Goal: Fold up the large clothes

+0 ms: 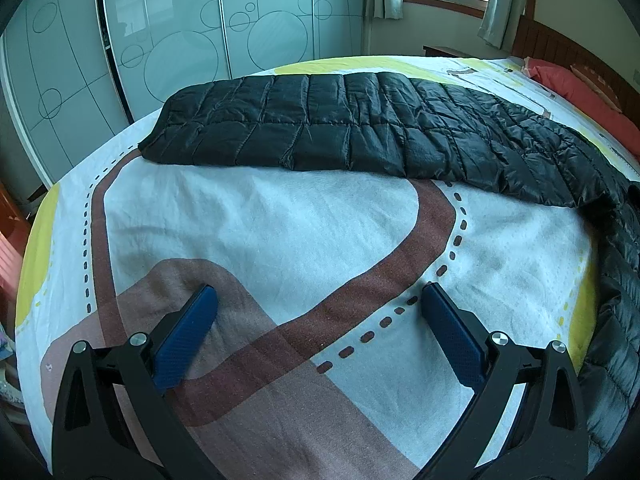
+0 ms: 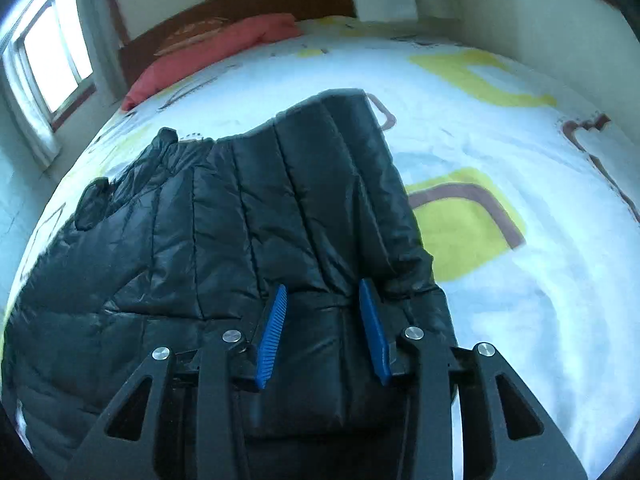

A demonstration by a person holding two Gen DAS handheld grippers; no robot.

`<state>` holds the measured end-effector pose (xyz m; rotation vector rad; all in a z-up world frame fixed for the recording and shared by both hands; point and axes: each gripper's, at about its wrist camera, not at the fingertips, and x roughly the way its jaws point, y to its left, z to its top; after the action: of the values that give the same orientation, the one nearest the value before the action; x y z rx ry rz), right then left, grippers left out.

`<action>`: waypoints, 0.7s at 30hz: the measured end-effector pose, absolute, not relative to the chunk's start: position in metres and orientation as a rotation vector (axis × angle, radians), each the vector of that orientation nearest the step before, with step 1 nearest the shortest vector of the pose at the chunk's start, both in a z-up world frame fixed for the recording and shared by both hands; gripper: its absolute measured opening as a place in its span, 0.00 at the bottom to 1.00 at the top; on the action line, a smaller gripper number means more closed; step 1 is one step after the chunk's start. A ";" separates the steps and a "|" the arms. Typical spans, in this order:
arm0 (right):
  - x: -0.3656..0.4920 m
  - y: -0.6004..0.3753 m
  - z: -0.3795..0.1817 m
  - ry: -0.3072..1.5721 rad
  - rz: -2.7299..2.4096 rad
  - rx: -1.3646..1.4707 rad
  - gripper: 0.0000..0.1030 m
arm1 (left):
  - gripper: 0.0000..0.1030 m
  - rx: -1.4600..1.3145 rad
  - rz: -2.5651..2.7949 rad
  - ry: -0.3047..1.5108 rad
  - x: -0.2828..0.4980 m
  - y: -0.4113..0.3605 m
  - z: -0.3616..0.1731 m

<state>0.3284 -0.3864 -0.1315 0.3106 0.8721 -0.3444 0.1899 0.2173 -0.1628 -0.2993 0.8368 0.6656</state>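
My left tongs gape wide over bedsheet, empty. Right tongs apart astride black puffer jacket; its bottom-frame edge hidden behind tongs, grip unclear.

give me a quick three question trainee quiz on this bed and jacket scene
1. True or false: the left gripper has its blue-padded fingers closed on the black quilted puffer jacket.
2. Multiple choice: the right gripper is over which thing? A) the coral red pillow B) the black jacket C) bare patterned bedsheet
3. Fill in: behind the bed, the left wrist view shows frosted sliding wardrobe doors printed with ____ outlines.

Key
1. False: its jaws are wide apart over bare sheet.
2. B: jacket fabric lies between its parted fingers.
3. Circle.
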 end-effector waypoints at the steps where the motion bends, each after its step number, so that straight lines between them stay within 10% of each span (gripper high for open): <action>1: 0.326 -0.382 -0.123 0.867 -0.350 0.304 0.37 | 0.98 -0.300 0.665 0.835 0.190 0.217 -0.163; 21: 0.319 -0.349 -0.137 0.814 -0.348 0.141 0.52 | 0.98 -0.418 0.578 0.827 0.183 0.236 -0.156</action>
<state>0.3190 -0.3487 -0.1369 0.1415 0.8142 -0.3484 0.1829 0.2361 -0.1561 -0.4183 0.8272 0.5781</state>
